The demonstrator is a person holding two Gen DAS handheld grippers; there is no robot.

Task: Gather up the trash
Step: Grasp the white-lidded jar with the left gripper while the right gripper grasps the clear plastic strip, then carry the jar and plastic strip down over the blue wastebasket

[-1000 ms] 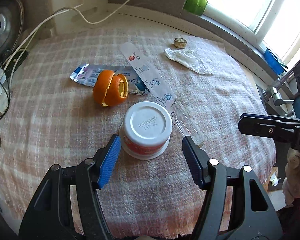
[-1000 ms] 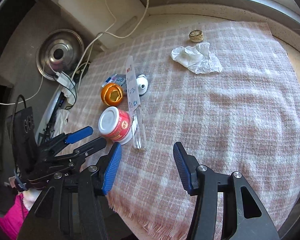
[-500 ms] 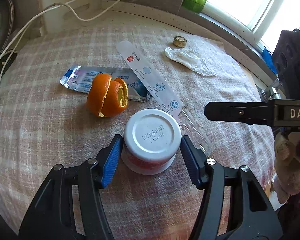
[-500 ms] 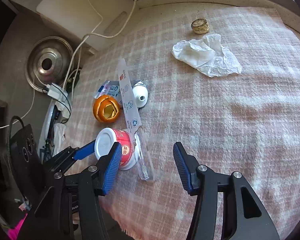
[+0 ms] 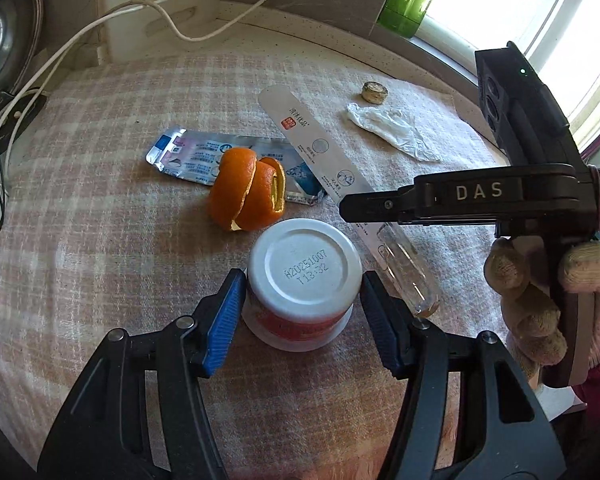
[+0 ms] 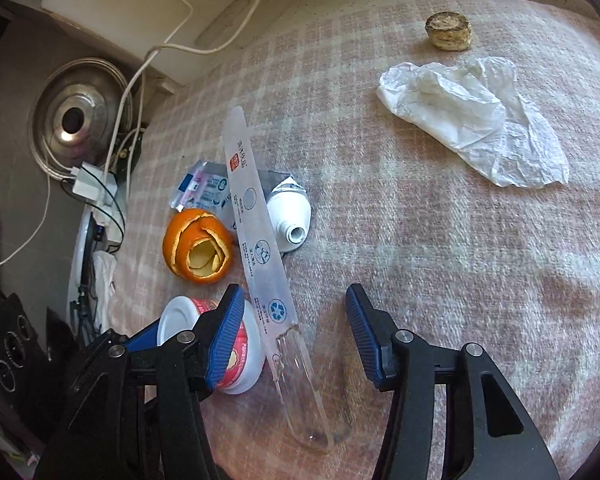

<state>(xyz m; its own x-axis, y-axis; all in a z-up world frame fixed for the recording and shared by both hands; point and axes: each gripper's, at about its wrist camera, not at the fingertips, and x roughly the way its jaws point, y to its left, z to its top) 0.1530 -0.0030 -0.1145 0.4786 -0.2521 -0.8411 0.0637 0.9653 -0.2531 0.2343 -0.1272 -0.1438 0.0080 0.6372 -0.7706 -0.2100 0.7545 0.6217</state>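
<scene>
We hold our left tool [image 5: 302,308] around an upturned yogurt cup [image 5: 303,280] that stands base-up on the checked cloth [image 5: 100,240] over the table. Its blue pads sit at the cup's two sides, the left one touching the wall and the right one at or just off it, so we cannot tell whether the grip is firm.

Our right tool [image 6: 294,330] hovers above the clear end of a long plastic wrapper [image 6: 260,256], with its jaws closing. The wrapper lies between the pads but neither presses on it yet. In the left wrist view a gloved hand [image 5: 540,300] holds this tool's handle.

Just beyond the cup sits a curled orange peel [image 5: 247,194], resting against a flattened toothpaste tube [image 5: 192,156]; the wrapper crosses over that tube. Well apart, toward the window side, lie a crumpled tissue [image 6: 472,120] and a small round bottle cap [image 6: 449,32] just beside it.
</scene>
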